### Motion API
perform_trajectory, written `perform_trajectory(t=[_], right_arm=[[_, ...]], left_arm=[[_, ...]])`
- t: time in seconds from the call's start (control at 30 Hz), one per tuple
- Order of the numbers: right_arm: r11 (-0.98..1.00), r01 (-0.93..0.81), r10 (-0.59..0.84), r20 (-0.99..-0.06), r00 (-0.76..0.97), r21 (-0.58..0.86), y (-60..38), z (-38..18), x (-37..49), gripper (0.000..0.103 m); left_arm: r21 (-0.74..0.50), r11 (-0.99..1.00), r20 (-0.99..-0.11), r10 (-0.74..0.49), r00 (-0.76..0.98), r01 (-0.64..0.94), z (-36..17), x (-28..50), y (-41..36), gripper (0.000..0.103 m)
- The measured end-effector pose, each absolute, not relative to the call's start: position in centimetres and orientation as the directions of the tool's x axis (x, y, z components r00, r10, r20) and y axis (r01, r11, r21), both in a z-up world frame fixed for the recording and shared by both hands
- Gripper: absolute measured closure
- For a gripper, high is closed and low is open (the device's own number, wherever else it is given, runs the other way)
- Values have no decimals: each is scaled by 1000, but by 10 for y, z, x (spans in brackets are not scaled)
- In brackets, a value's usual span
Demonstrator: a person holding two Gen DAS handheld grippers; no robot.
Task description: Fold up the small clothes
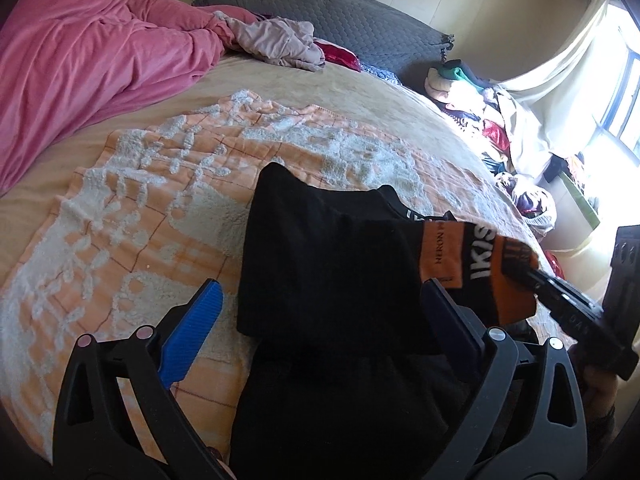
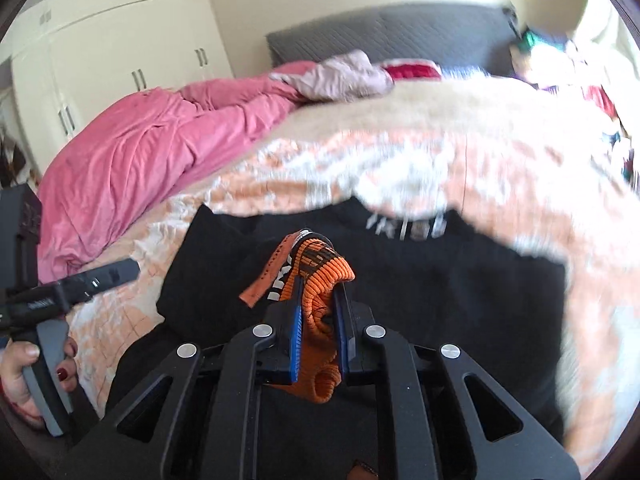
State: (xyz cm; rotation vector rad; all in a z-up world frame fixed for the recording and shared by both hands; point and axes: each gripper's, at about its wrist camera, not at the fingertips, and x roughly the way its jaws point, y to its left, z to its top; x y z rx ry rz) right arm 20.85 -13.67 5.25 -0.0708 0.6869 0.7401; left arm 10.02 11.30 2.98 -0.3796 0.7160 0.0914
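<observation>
A black garment with an orange knit waistband (image 1: 472,260) lies folded on an orange-and-white towel (image 1: 132,216) on the bed. My left gripper (image 1: 320,292) is open, its blue pads either side of the black cloth (image 1: 320,272). My right gripper (image 2: 318,300) is shut on the orange waistband (image 2: 320,272) and holds it up above the black cloth (image 2: 440,280). The right gripper also shows at the right in the left wrist view (image 1: 560,300), pinching the waistband. White lettering shows on the garment (image 2: 406,224).
A pink duvet (image 1: 80,68) is heaped at the left of the bed. A pale garment (image 1: 276,40) and a grey headboard (image 1: 340,12) lie at the back. A pile of clothes (image 1: 480,108) sits at the right by the window. White wardrobes (image 2: 108,40) stand behind.
</observation>
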Motion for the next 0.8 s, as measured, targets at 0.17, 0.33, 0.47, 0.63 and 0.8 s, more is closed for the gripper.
perform_trajectory(t=[0.17, 0.33, 0.47, 0.63, 0.8], right_arm=[[778, -603, 584, -563, 585, 180, -165, 59, 219, 91], [824, -525, 534, -605, 590, 214, -190, 49, 238, 91], [847, -491, 498, -627, 599, 205, -204, 42, 244, 91], [865, -467, 465, -636, 616, 181, -217, 39, 244, 91], [881, -451, 426, -654, 625, 143, -219, 32, 245, 91]], left_arm=[[-298, 930, -671, -43, 740, -217, 23, 108, 112, 10], [-303, 926, -661, -34, 750, -225, 22, 120, 106, 10], [-298, 925, -661, -22, 750, -235, 23, 131, 105, 10], [-298, 927, -650, -22, 759, -228, 29, 143, 105, 10], [-326, 924, -649, -66, 758, -199, 29, 162, 98, 13]])
